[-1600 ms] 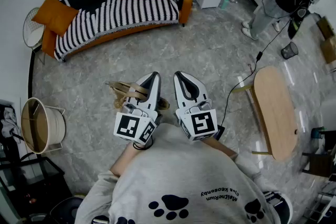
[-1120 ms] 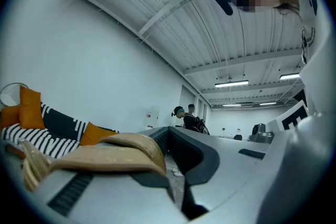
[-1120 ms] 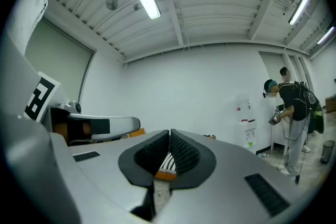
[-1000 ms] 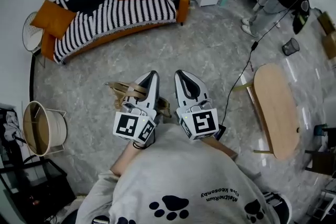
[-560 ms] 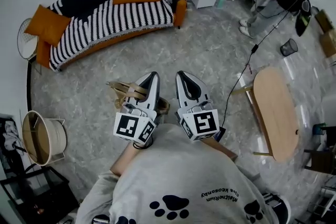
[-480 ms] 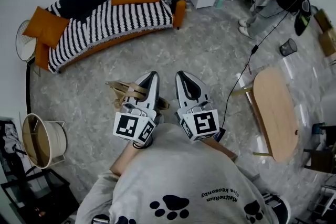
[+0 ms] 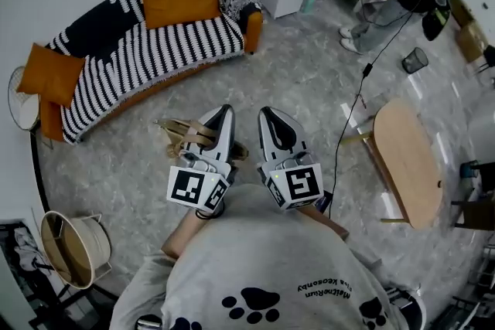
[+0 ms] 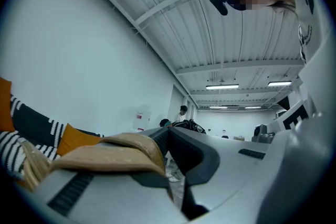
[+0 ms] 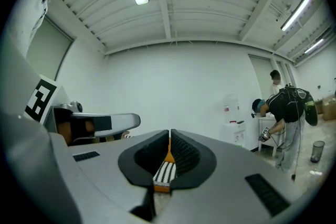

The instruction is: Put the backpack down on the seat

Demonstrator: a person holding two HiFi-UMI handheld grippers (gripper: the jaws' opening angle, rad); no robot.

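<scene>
The striped sofa [image 7: 139, 50] lies well apart, at ten o'clock from the grippers. The tan backpack [image 7: 186, 134] is off the seat, at nine o'clock of the left gripper [image 7: 223, 120], whose jaws are clamped tight on its strap. Just beside it at three o'clock, the right gripper [image 7: 267, 118] has its jaws pressed together on nothing, with the wooden table [image 7: 406, 158] farther out the same way.

Bare floor [image 7: 309, 81] runs clear to the sofa [image 7: 147, 50], its seat free beside the orange end cushion [image 7: 50, 73]; a table [image 7: 406, 162] flanks the right.
</scene>
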